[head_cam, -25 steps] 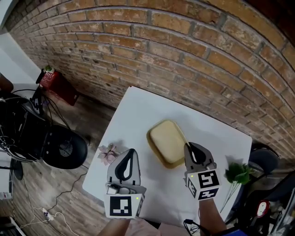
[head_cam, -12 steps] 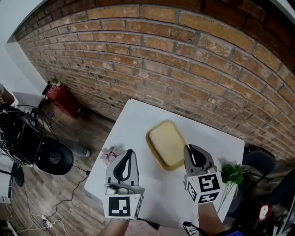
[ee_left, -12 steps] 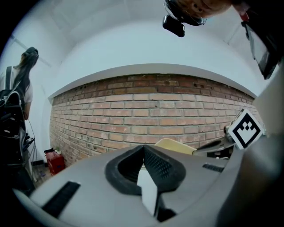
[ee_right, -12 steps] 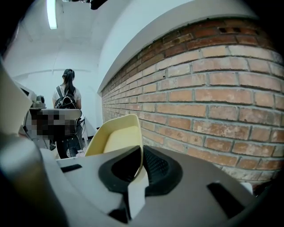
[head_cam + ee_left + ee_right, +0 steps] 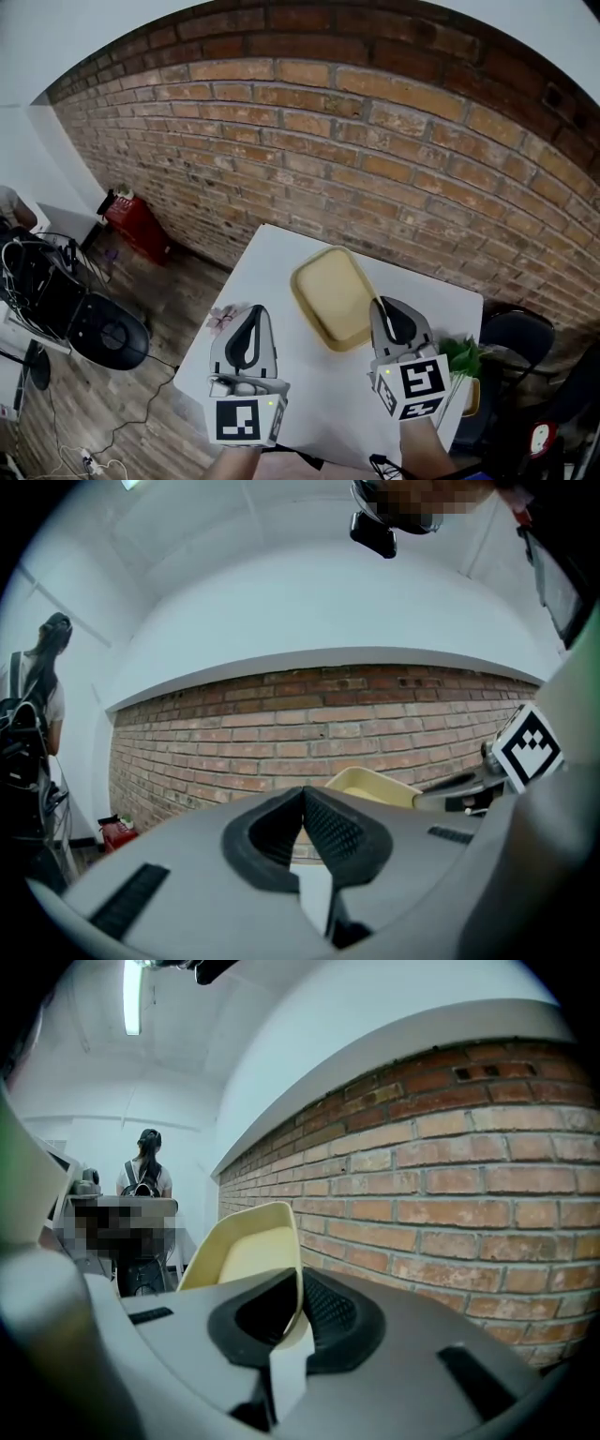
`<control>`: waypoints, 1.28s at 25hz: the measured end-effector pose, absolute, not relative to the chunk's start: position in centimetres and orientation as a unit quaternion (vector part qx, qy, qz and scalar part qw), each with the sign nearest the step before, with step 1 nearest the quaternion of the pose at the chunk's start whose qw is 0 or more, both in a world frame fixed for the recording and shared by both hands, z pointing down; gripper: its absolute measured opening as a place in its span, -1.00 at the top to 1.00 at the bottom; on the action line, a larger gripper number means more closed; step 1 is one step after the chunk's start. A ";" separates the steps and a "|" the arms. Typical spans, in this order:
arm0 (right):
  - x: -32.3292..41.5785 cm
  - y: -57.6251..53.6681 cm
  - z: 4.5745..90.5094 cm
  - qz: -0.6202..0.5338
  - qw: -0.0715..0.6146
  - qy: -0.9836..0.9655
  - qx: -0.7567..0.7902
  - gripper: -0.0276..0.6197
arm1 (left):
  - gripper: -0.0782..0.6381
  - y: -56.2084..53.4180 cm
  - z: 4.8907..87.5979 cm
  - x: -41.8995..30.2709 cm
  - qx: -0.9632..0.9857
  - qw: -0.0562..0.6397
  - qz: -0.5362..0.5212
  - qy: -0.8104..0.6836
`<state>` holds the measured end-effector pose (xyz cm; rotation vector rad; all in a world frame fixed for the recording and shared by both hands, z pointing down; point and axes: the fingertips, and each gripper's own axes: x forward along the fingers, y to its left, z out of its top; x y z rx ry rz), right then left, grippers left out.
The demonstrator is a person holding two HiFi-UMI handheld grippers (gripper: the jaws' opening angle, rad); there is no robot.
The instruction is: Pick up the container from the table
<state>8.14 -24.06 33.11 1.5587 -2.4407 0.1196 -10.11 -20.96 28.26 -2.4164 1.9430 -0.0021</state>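
Brick wall is set behind a white worktop. Yellow container: its near rim is clamped between the fingers of the right gripper and it is held over the worktop. Left gripper: its fingers are pressed together on nothing, apart from the container. Pink flower: it is laid at the worktop's left edge.

Overhead, 2 at jaws; common container
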 end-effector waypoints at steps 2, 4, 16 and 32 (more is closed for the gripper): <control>8.3 -23.3 32.0 0.032 0.113 -0.837 0.534 0.85 | 0.76 -20.3 27.3 -9.8 -0.778 0.029 0.005 0.628; 8.6 -22.7 30.8 0.022 0.105 -0.838 0.535 0.85 | 0.76 -19.7 26.2 -9.5 -0.776 0.038 0.009 0.629; 11.8 -18.1 24.6 -0.040 0.064 -0.834 0.546 0.86 | 0.76 -15.8 20.6 -7.0 -0.763 0.081 0.060 0.639; 13.9 -16.3 21.9 -0.076 0.043 -0.829 0.552 0.87 | 0.75 -14.4 18.6 -5.5 -0.756 0.112 0.061 0.642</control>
